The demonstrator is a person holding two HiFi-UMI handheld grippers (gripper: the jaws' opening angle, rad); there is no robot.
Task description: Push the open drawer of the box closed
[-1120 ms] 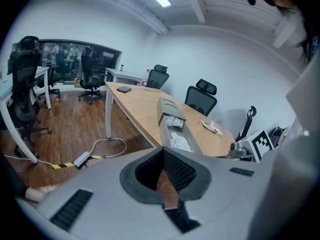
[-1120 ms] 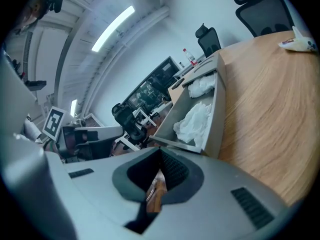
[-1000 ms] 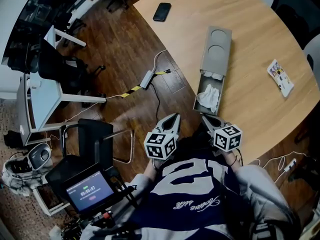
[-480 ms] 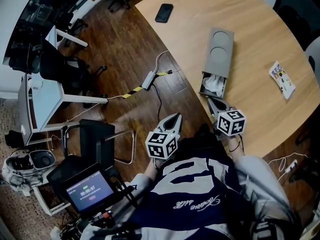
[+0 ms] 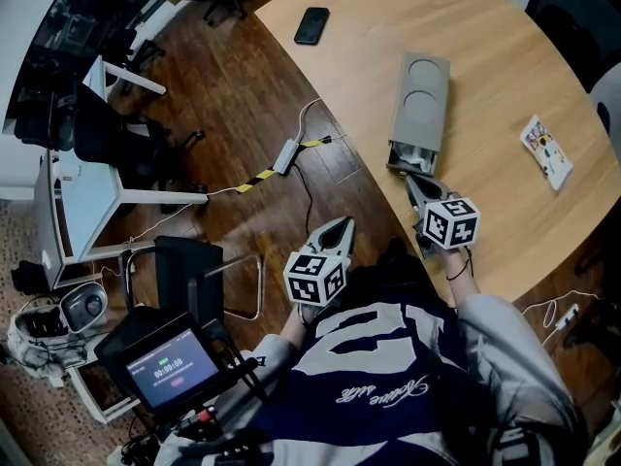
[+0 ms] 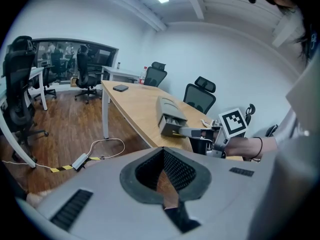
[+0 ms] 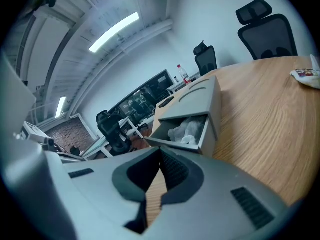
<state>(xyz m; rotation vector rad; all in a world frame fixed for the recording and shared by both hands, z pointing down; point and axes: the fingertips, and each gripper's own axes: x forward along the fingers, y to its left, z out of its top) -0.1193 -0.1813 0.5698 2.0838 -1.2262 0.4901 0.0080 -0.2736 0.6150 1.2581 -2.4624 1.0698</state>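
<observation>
The grey box (image 5: 421, 93) lies on the round wooden table (image 5: 505, 56), with its drawer (image 5: 411, 159) sticking out only a little toward me. White crumpled material (image 7: 186, 128) shows inside the drawer. My right gripper (image 5: 408, 179) is shut, and its tips rest against the drawer front (image 7: 172, 143). The left gripper view shows the box (image 6: 169, 115) with the right gripper (image 6: 186, 131) at its near end. My left gripper (image 5: 341, 224) is shut and holds nothing; it hangs off the table, over the wood floor near my body.
A black phone (image 5: 313, 24) lies at the table's far left and a printed packet (image 5: 543, 150) at its right. A cable with a power adapter (image 5: 286, 153) runs across the floor. Office chairs (image 5: 107, 134) and a white desk (image 5: 78, 202) stand at the left.
My right gripper has moved forward against the drawer front. The drawer has slid from well open to nearly flush with the box. The left gripper has stayed where it was.
</observation>
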